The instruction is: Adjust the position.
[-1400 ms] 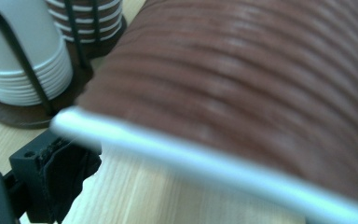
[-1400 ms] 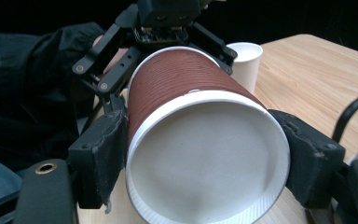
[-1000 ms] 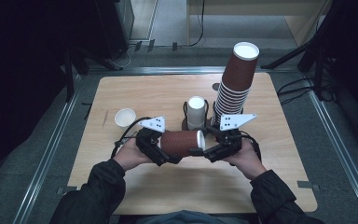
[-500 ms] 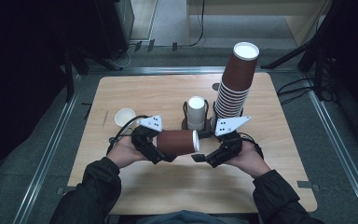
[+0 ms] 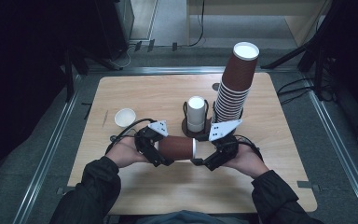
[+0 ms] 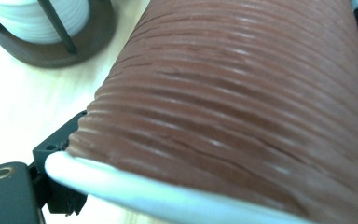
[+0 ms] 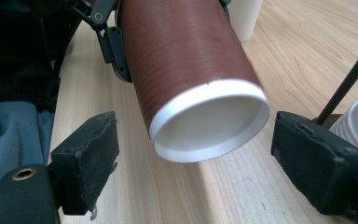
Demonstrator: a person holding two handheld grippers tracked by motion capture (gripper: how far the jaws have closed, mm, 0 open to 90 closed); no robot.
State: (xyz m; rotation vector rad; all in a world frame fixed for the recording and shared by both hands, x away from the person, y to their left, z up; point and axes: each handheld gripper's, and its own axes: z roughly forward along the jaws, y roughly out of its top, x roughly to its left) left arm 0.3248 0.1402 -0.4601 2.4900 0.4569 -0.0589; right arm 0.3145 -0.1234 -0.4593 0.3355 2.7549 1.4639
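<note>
- Left gripper (image 5: 161, 150), centre-left of the high view: clamped on the brown cup (image 5: 177, 148), which lies sideways above the table (image 5: 135, 196). In the left gripper view the ribbed cup wall crosses the frame, white rim (image 6: 135, 186) low down beside one jaw. Jaws stand fairly wide, closed on the cup's end.
- Right gripper (image 5: 204, 161), just right of the cup: jaws spread wide, holding nothing. They have just been opening. In the right gripper view the two black pads sit either side of the cup's white mouth (image 7: 209, 121), clear of it, gaps showing on both sides.
- Cup position: lower centre of the high view, held level between the two hands, mouth toward the right gripper, off the wood.
- Behind the cup, mid-frame: small round stand (image 5: 196, 127) with a white cup stack (image 5: 196, 112) in it.
- Right of that: tall leaning stack of brown cups (image 5: 235, 81), upside down, white base on top.
- Left, near the table's left edge: a single small white cup (image 5: 125, 117), upright, well apart from the rest.
- Step, judged: right gripper has let go of the cup's mouth end; the left alone carries the cup. Looks like a handover or regrip mid-way.
- Next move, judged: left must keep a firm grip, turn the cup and set it on the table or a stack; right needs to back off without clipping the rim or the stand beside it.
</note>
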